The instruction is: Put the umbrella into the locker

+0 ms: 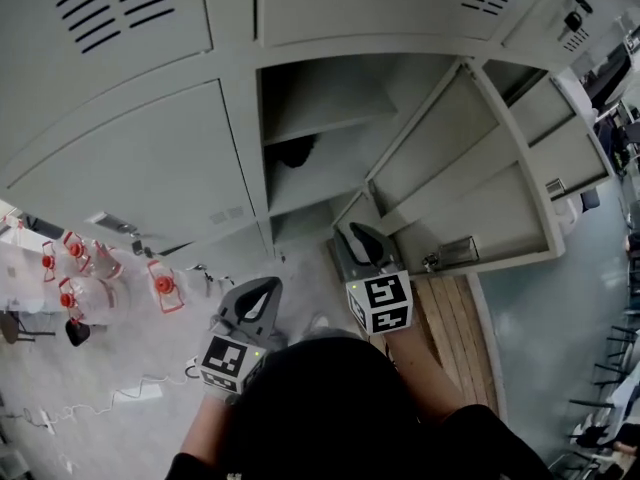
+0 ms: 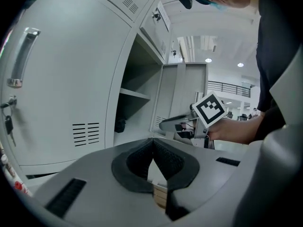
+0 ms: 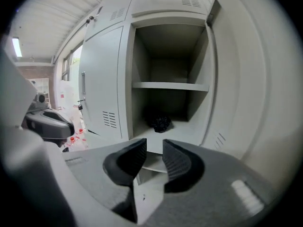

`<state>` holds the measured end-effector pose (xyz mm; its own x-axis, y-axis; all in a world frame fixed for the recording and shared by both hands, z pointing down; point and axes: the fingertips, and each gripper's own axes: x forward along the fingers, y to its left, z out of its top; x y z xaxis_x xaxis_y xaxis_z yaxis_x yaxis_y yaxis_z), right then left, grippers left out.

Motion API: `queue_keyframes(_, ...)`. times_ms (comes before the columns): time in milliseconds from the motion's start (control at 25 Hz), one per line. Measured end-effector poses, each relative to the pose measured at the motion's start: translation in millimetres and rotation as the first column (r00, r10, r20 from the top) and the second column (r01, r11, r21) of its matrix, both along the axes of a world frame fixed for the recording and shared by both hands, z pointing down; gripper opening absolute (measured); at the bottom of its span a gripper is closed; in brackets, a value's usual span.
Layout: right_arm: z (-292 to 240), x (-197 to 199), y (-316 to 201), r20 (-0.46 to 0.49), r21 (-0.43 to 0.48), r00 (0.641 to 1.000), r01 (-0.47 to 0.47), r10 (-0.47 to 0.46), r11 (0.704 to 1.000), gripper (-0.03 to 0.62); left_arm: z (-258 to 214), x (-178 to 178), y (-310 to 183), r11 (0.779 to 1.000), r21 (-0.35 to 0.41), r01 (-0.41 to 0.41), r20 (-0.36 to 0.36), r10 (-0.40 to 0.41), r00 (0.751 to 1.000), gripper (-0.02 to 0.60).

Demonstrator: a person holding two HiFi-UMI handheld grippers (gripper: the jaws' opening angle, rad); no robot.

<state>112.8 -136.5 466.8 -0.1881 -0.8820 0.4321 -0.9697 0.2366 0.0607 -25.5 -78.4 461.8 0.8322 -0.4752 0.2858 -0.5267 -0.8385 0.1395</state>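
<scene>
The umbrella, a small black folded bundle, lies on the lower floor of the open locker, under its shelf. It also shows in the left gripper view and the right gripper view. Both grippers hang in front of the locker, apart from the umbrella. My left gripper is shut, its tips touching with nothing between them. My right gripper points at the locker opening, its jaws a narrow gap apart and empty.
The locker door stands swung open to the right. A closed locker door with a handle and hanging keys is on the left. Red-capped bottles and cables lie on the floor at left; wooden planks at right.
</scene>
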Motion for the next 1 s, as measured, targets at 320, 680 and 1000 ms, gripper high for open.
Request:
queue_keyframes(320,-24.4,2.2,38.5,0.124,0.067,0.992,0.013,-0.021,0.998,0.097,-6.3,21.8,5.9,0.998,0.004,-0.064,-0.018,0.064,0.998,0.012)
queue_keyframes(680,-45.5,-3.0,64.7,0.214,0.145,0.975,0.037,-0.068,0.989,0.067,-22.4,31.3,10.3,0.997,0.029,-0.067,-0.051,0.069,0.996,0.012)
queue_keyframes(1000,-48.2,-5.5,78.5,0.27,0.177,0.958,0.048,-0.096,0.983,0.043,-34.9,34.7,20.0,0.998,-0.015,-0.068,-0.081,0.066,0.995,0.012)
